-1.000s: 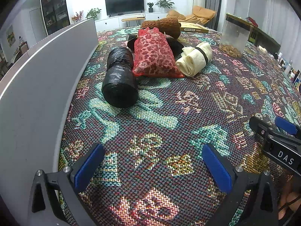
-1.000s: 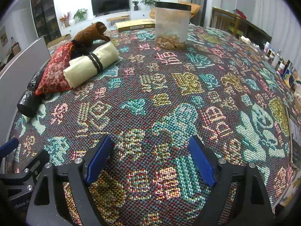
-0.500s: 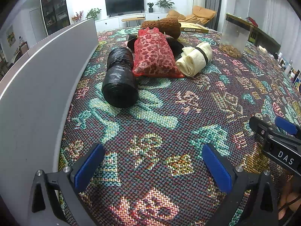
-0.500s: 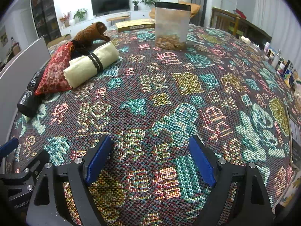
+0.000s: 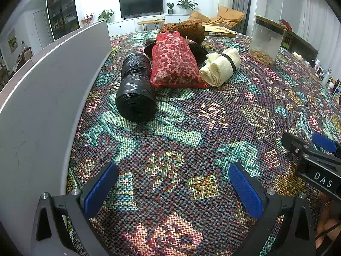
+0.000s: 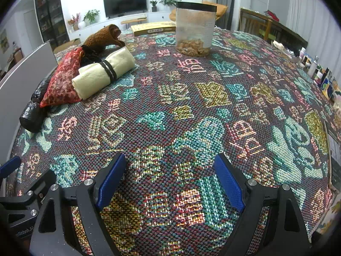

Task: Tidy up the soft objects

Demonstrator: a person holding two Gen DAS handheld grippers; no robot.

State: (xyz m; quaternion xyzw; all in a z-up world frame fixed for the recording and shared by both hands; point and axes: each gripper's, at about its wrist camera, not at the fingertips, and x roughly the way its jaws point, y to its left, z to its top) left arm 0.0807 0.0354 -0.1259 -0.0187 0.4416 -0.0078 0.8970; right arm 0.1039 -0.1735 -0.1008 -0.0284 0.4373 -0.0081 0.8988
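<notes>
Two pairs of tongs hover low over the worktop (image 5: 191,111), which is spread with a thick woven cloth in teal, pink and yellow patterns on a dark ground. The left tongs (image 5: 172,183) stand wide apart with only cloth between the blue pads. The right tongs (image 6: 169,180) are opening too, nothing between them either, and they sit just beside the left pair. Over at the far left of the cloth the soft things lie bunched together: a black plastic roll (image 5: 136,89), a red patterned pouch (image 5: 174,64) touching it, a cream rolled cloth (image 5: 219,68) with a dark band around it, and behind them a brown knitted piece (image 5: 189,29) over something black. A tall grey panel (image 5: 42,98) runs along the left edge of the worktop. Further right a clear jar (image 6: 195,29) with a black lid holds brownish bits at its bottom, and a flat cardboard box (image 6: 153,27) lies behind. Beyond, the room shows a television (image 5: 141,4) on a white low cabinet, potted plants, a tan armchair (image 5: 223,17) and grey curtains.
</notes>
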